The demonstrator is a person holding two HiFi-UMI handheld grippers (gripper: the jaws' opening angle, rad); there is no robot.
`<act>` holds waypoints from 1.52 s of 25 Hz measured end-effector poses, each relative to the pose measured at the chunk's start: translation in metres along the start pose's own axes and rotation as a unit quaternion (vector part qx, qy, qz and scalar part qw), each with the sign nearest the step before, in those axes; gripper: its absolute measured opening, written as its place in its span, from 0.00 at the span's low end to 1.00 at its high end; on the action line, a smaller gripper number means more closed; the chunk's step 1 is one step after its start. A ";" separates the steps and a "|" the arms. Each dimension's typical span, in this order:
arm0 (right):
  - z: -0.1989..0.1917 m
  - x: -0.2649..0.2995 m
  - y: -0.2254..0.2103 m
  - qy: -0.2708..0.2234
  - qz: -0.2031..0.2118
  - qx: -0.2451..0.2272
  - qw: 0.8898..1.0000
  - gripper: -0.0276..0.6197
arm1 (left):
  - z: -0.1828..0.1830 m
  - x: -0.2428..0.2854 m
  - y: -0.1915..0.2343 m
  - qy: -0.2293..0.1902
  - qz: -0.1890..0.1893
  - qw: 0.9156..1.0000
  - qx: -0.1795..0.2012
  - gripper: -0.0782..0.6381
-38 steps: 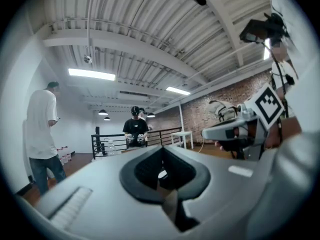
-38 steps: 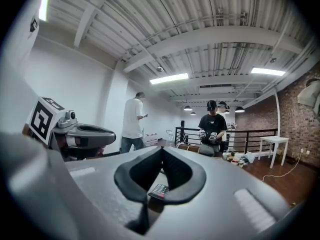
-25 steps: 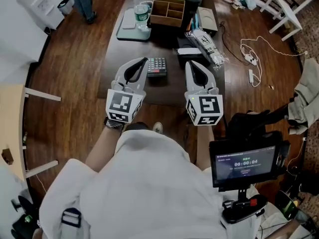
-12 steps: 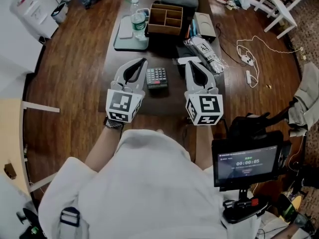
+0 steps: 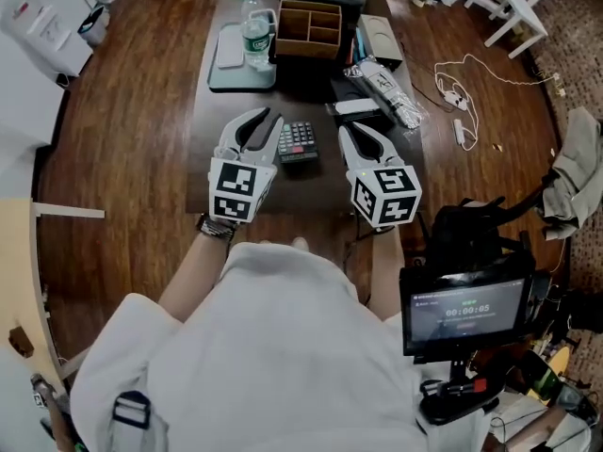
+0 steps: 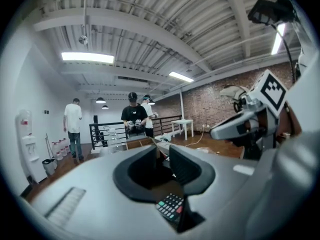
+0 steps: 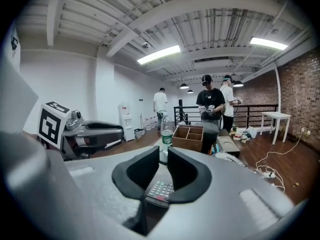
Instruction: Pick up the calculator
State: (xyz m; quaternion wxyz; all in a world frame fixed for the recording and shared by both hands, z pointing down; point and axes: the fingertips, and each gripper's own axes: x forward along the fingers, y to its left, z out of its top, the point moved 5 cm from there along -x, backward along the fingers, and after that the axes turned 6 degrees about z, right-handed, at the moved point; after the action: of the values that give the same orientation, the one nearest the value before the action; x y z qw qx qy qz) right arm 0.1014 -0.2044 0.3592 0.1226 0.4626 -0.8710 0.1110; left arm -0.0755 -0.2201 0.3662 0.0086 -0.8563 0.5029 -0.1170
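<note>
Calculator (image 5: 298,141) flat on the dark tabletop (image 5: 311,185) before us.
Our left gripper (image 5: 267,118) has its jaws a little apart, just opening, gripping nothing. Just to its right lies the calculator: a small dark slab with rows of grey keys, a few green, and red at its near end. Our right gripper (image 5: 347,132) flanks it, jaws likewise just opening, narrowly apart, holding nothing.
</note>
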 end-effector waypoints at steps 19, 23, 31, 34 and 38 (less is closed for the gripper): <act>-0.129 0.041 -0.015 0.157 0.011 0.135 0.978 0.21 | -0.103 0.028 -0.006 0.112 -0.060 0.991 -0.048 0.25; -0.151 0.060 -0.025 0.199 0.017 0.143 0.969 0.21 | -0.116 0.045 -0.001 0.125 -0.048 0.989 -0.069 0.25; -0.190 0.087 -0.039 0.237 0.046 0.194 0.951 0.20 | -0.137 0.069 -0.014 0.154 -0.056 0.983 -0.083 0.25; -0.201 0.096 -0.040 0.244 0.051 0.209 0.945 0.21 | -0.146 0.075 -0.020 0.177 -0.069 0.978 -0.085 0.25; -0.218 0.104 -0.041 0.253 0.052 0.248 0.934 0.21 | -0.153 0.084 -0.026 0.191 -0.077 0.975 -0.085 0.25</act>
State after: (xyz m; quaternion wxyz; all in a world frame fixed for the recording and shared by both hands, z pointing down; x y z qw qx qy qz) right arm 0.1030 -0.2410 0.6015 0.2139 0.3886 -0.7789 0.4433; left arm -0.0455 -0.2641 0.5346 -0.1700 -0.8520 0.4355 -0.2356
